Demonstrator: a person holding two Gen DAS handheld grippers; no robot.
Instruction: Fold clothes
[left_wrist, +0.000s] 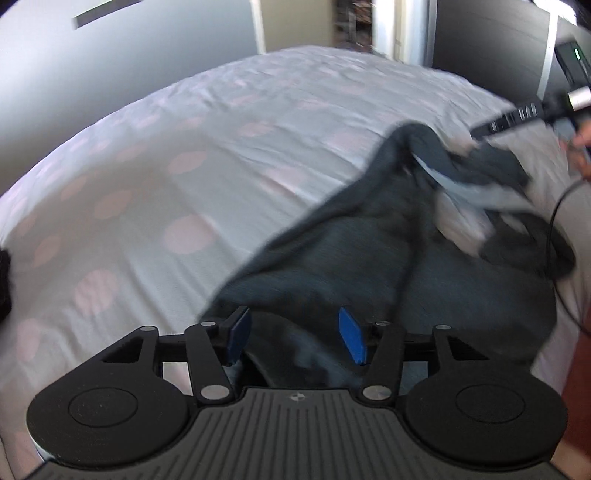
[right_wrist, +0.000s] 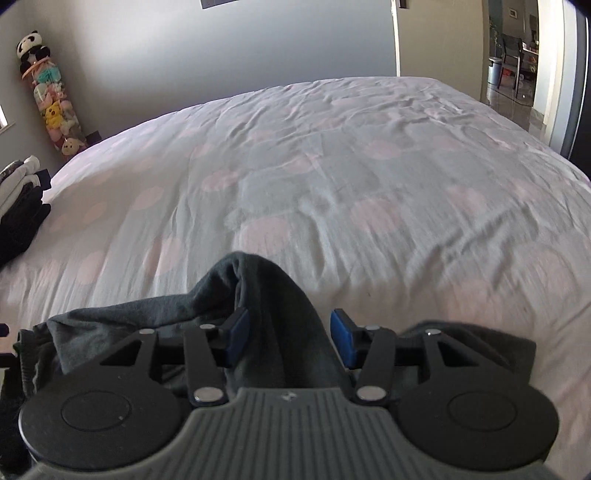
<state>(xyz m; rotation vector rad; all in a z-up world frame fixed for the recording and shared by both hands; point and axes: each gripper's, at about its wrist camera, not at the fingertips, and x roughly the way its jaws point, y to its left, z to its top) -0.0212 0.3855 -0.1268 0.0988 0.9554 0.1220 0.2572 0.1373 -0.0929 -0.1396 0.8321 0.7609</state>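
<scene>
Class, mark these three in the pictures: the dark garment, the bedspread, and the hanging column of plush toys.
garment (right_wrist: 258, 291): right wrist view, on the raised fold ahead of the pads.
bedspread (right_wrist: 369, 155): right wrist view, on a bare spotted stretch.
plush toys (right_wrist: 51, 99): right wrist view, mid-column, below the panda.

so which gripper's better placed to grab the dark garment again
Right, probably: a ridge of the dark garment stands between the right gripper pads; the left gripper only hovers over flatter cloth.
</scene>
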